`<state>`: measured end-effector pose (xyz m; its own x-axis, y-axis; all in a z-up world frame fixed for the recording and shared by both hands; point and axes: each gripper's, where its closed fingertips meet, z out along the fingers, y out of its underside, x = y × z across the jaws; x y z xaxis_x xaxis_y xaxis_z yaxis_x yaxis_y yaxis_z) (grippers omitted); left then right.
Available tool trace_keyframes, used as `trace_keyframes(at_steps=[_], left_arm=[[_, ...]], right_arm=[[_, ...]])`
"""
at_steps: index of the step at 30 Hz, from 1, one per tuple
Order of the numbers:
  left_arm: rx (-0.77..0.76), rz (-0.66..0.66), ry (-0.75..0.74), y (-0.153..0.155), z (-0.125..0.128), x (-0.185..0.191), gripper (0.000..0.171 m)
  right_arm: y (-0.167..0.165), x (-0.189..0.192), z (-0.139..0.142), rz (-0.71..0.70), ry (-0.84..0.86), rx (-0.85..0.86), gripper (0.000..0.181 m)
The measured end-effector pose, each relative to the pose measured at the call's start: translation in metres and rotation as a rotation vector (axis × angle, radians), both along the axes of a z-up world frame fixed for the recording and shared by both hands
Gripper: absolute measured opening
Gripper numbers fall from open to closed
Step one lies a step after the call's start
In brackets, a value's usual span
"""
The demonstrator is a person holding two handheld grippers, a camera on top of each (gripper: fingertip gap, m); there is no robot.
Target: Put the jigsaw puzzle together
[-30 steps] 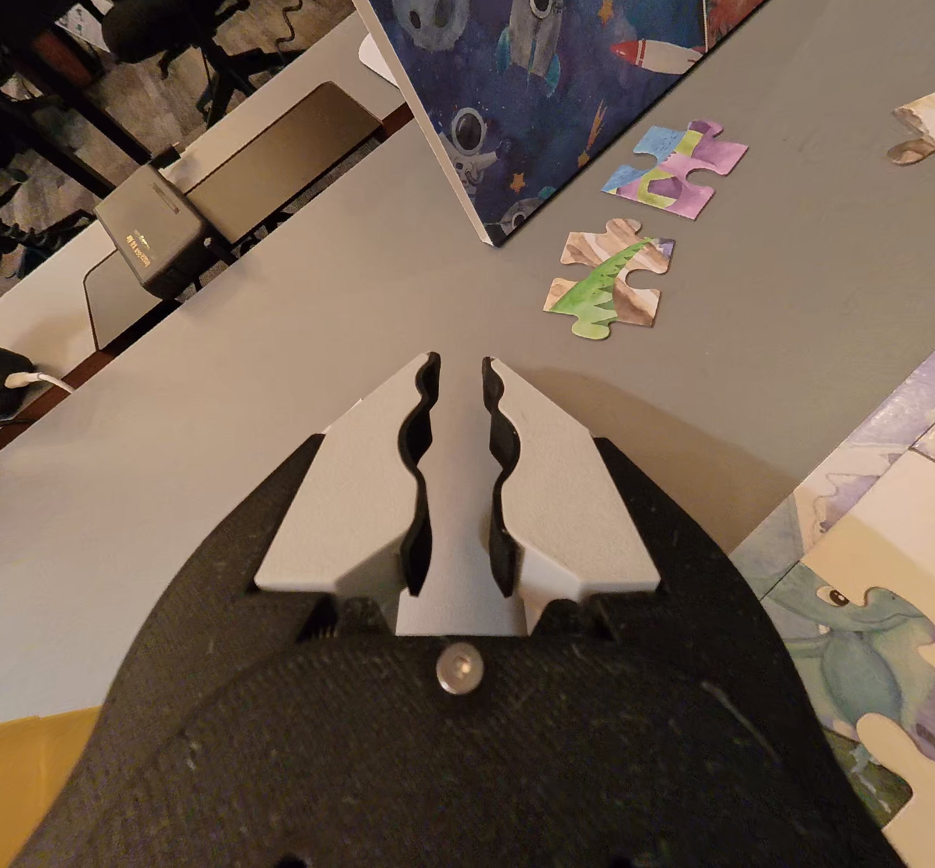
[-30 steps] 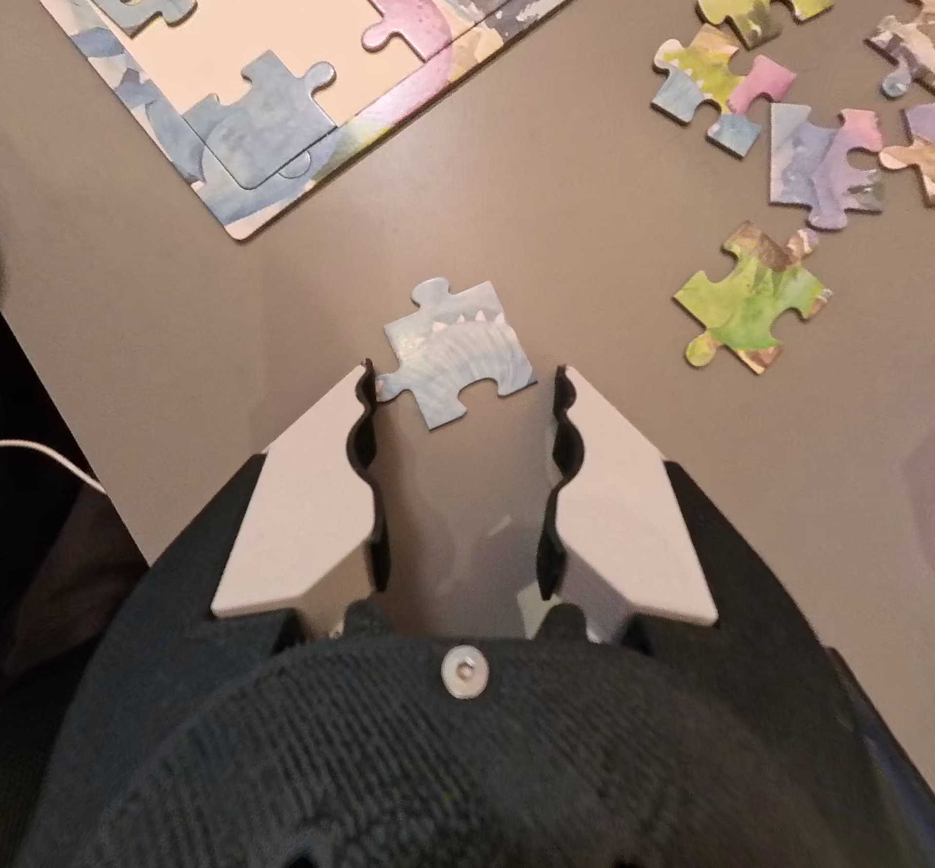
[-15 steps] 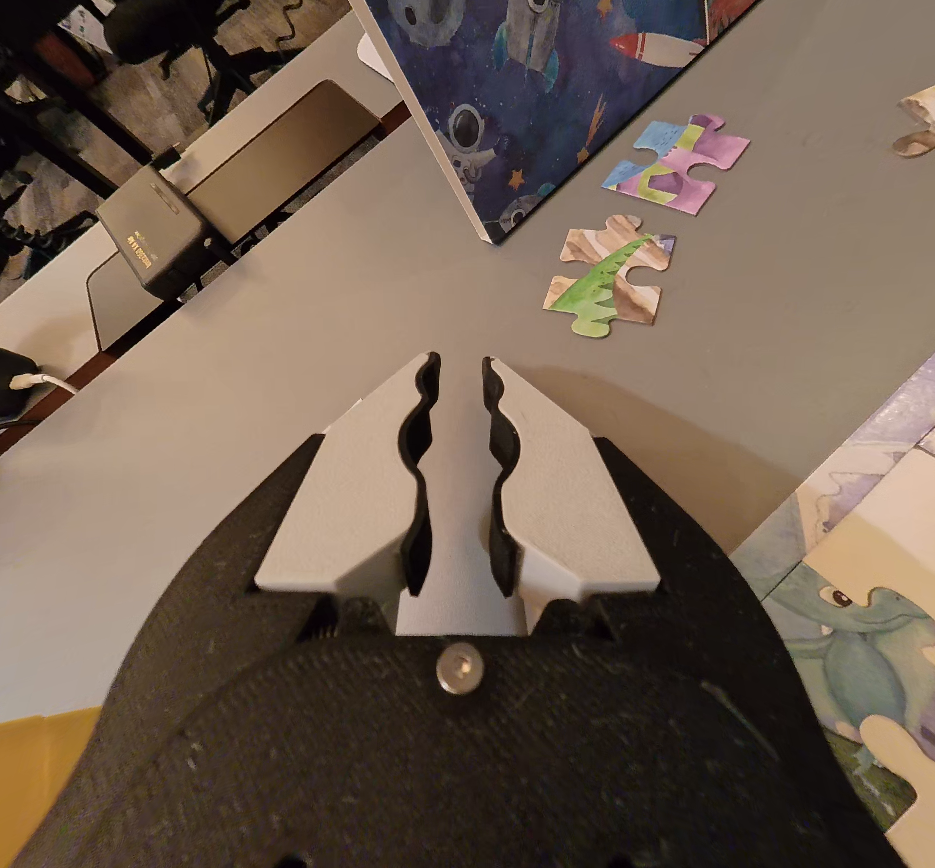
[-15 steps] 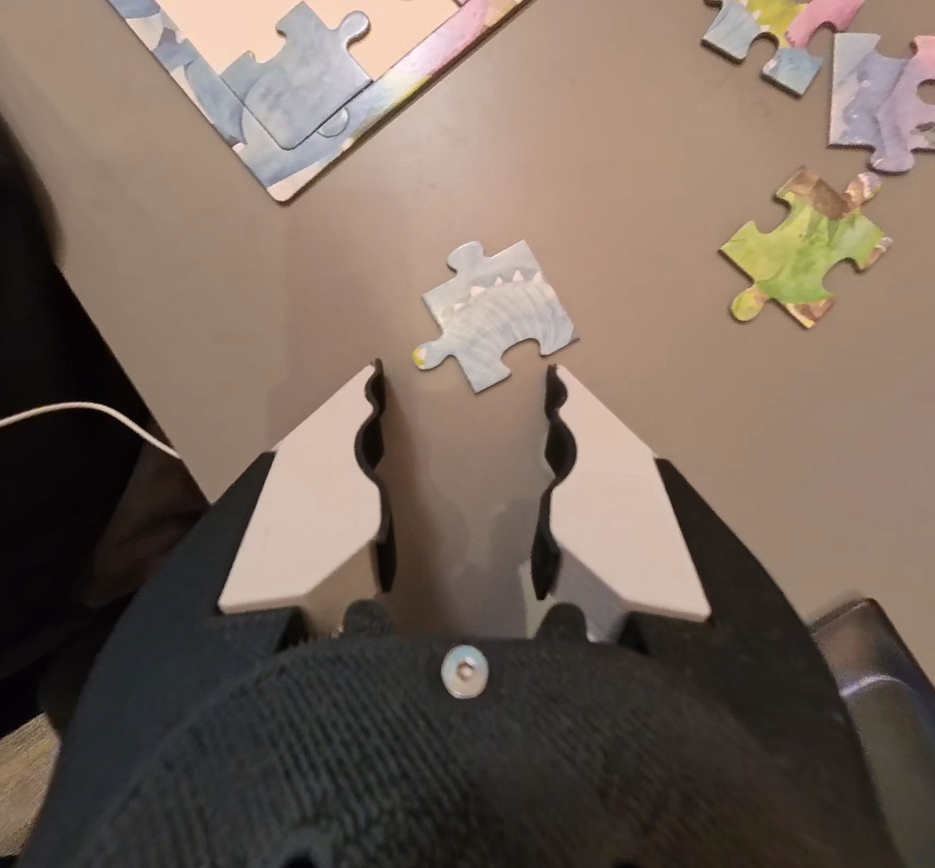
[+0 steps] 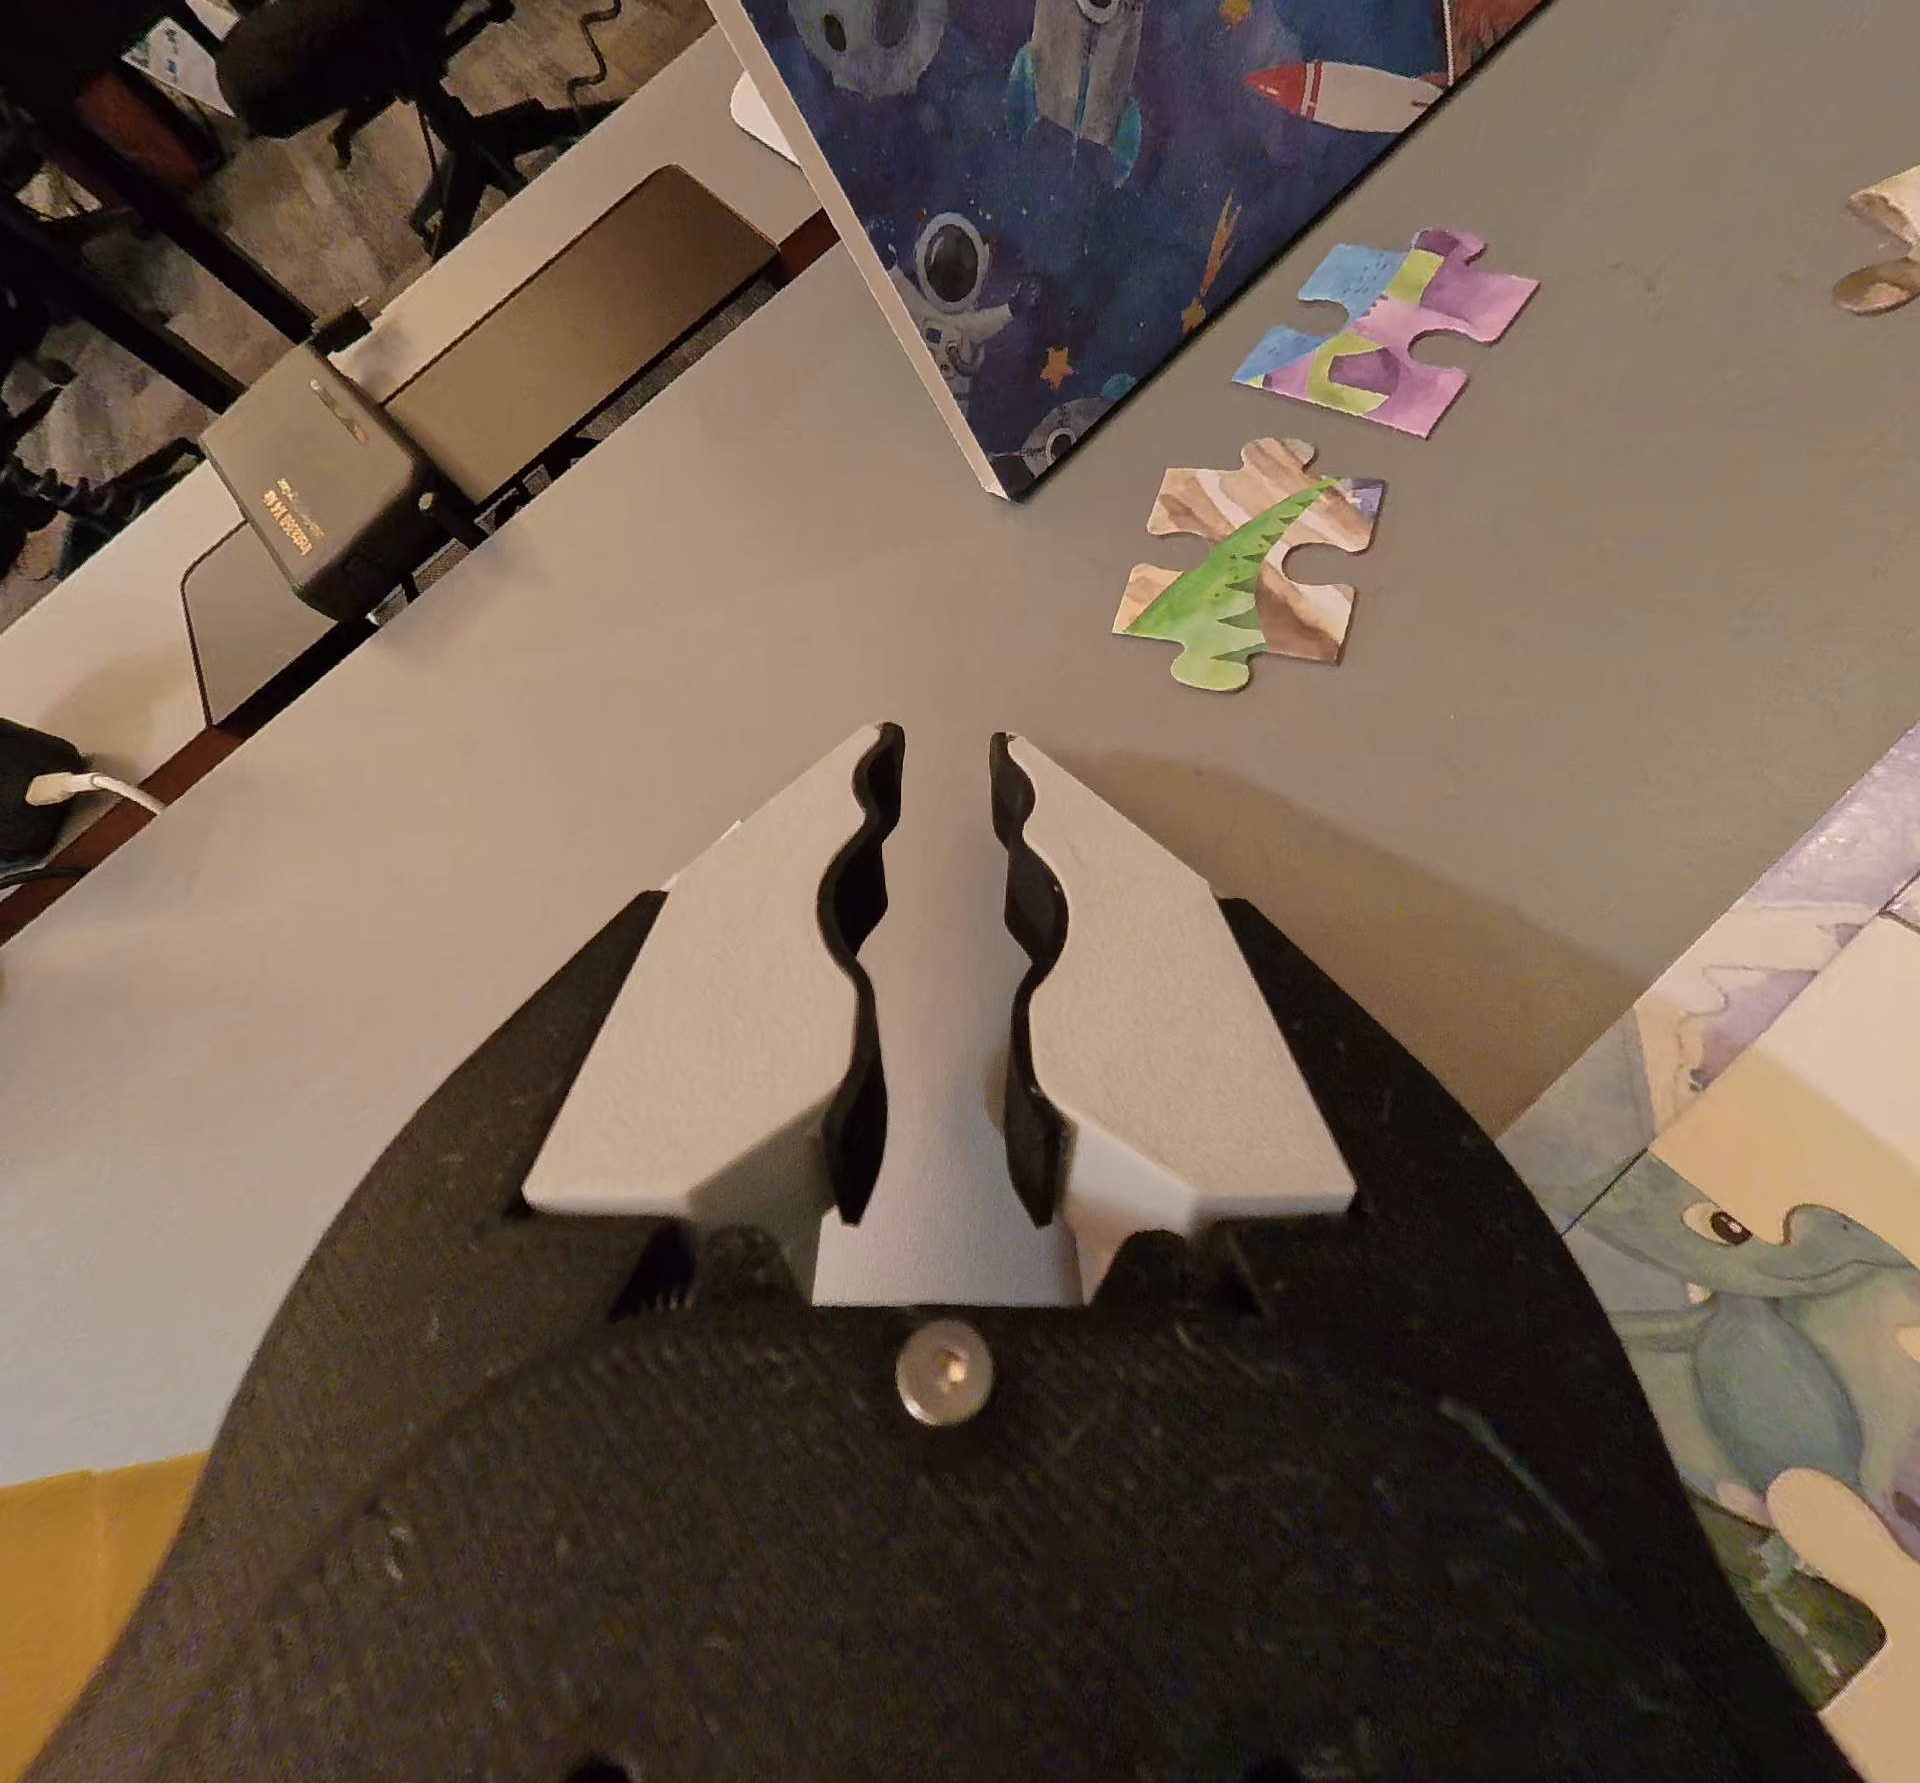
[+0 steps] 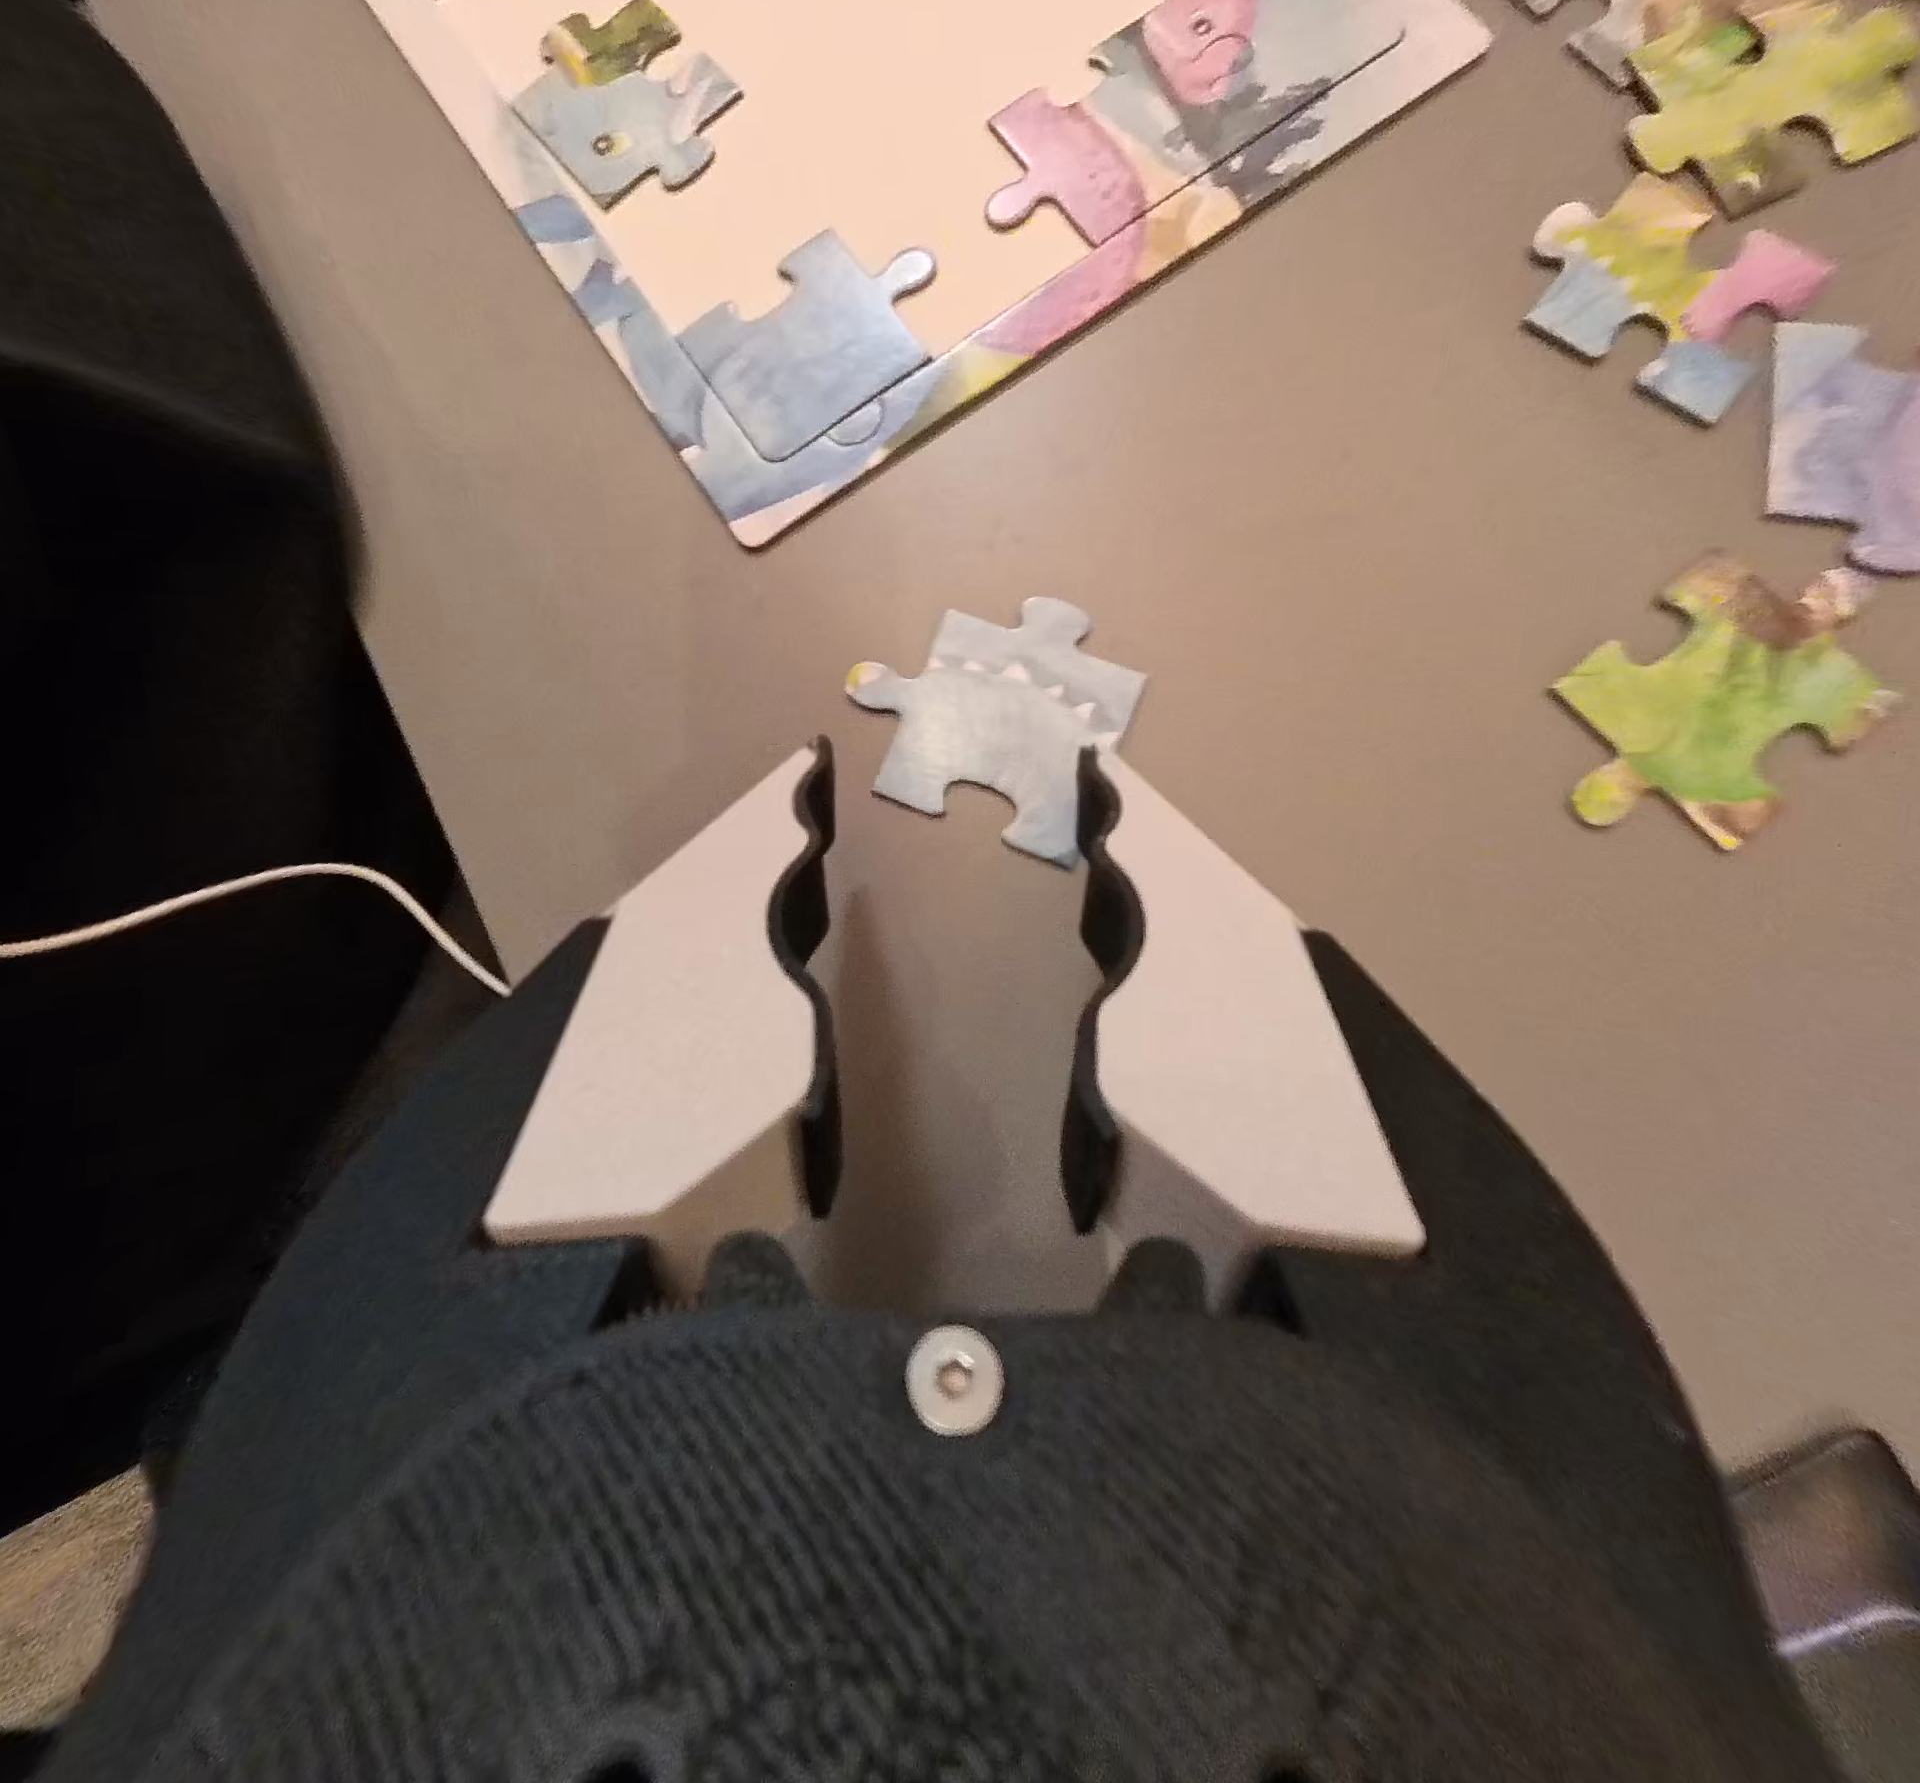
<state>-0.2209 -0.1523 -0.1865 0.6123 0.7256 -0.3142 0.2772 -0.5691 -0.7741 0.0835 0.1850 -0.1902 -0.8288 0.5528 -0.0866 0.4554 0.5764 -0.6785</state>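
The puzzle board (image 6: 914, 102) lies on the grey table with a few pieces set along its rim and a bare middle. A light blue piece (image 6: 997, 725) with white spikes lies flat on the table just below the board's near corner. My right gripper (image 6: 956, 757) is open and empty, its tips at the piece's near edge, and the right fingertip (image 6: 1091, 777) overlaps the piece's right side. My left gripper (image 5: 943, 741) is narrowly open and empty above bare table. The board's corner with a green dinosaur (image 5: 1766, 1318) lies to its right.
Loose pieces lie right of the board, among them a green one (image 6: 1714, 705) and a blue-pink one (image 6: 1673, 299). In the left wrist view, a green-brown piece (image 5: 1247, 570) and a purple-blue piece (image 5: 1382, 331) lie by a tilted space-picture panel (image 5: 1091, 123). The table edge and a white cable (image 6: 260, 892) are at left. The green-brown piece (image 5: 1247, 570) lies around 7 cm away from my left fingertips.
My right gripper has swung and moved up to the light blue piece, its jaws a little narrower, and more of the board shows. The left gripper has not moved.
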Motion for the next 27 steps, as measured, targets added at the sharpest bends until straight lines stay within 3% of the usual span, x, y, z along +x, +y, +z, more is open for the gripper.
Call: trace_keyframes(at_steps=[7, 18, 19, 20, 21, 27], left_arm=[[-0.004, 0.0, 0.001, 0.0, 0.0, 0.0, 0.015], [-0.011, -0.001, 0.002, 0.0, -0.001, 0.0, 0.015], [-0.011, -0.001, 0.002, 0.0, -0.001, 0.0, 0.015], [-0.01, -0.001, 0.002, 0.0, -0.001, 0.0, 0.015], [-0.01, -0.001, 0.003, 0.0, -0.001, 0.0, 0.015], [-0.013, -0.002, 0.002, 0.0, -0.001, 0.0, 0.015]], right_arm=[[-0.001, -0.006, -0.018, -0.014, -0.011, 0.038, 0.057], [-0.002, -0.013, -0.02, -0.02, 0.025, 0.073, 0.046], [-0.002, -0.013, -0.019, -0.02, 0.03, 0.069, 0.039], [-0.003, -0.012, -0.018, -0.006, 0.036, 0.068, 0.017], [-0.003, -0.012, -0.018, -0.002, 0.046, 0.072, 0.015], [-0.004, -0.01, -0.019, -0.005, 0.02, 0.054, 0.031]])
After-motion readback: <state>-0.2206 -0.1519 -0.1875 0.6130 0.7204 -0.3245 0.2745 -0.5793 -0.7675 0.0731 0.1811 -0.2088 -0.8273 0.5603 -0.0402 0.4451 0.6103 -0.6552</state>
